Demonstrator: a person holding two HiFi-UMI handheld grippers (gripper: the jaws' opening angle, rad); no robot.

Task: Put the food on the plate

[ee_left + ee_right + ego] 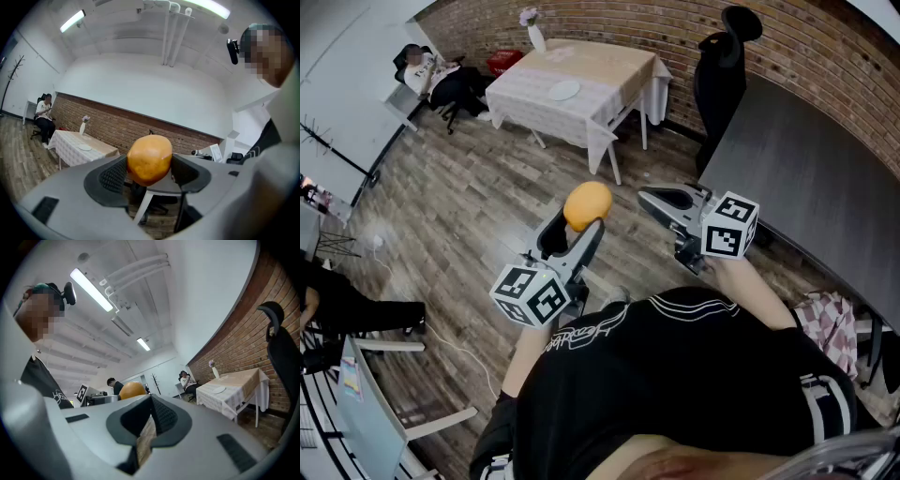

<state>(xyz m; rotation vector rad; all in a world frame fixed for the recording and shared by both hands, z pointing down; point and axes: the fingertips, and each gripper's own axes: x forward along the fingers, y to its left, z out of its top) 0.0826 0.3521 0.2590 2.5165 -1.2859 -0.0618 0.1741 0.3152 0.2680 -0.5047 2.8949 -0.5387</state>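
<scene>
My left gripper (575,225) is shut on a round orange piece of food (587,204), held up in the air over the wooden floor. In the left gripper view the food (149,158) sits pressed between the two dark pads. My right gripper (652,198) hovers to its right, jaws shut with nothing between them; in the right gripper view (152,404) the food (132,389) shows beyond it on the left. A white plate (565,90) lies on the cloth-covered table (609,70) across the room, also seen as the small plate (85,147) and the plate (219,390).
A vase with flowers (533,32) stands at the table's far corner. A black office chair (722,70) and a long dark table (806,159) stand to the right by the brick wall. A person sits on a chair (433,77) at the far left. Open wooden floor lies between me and the table.
</scene>
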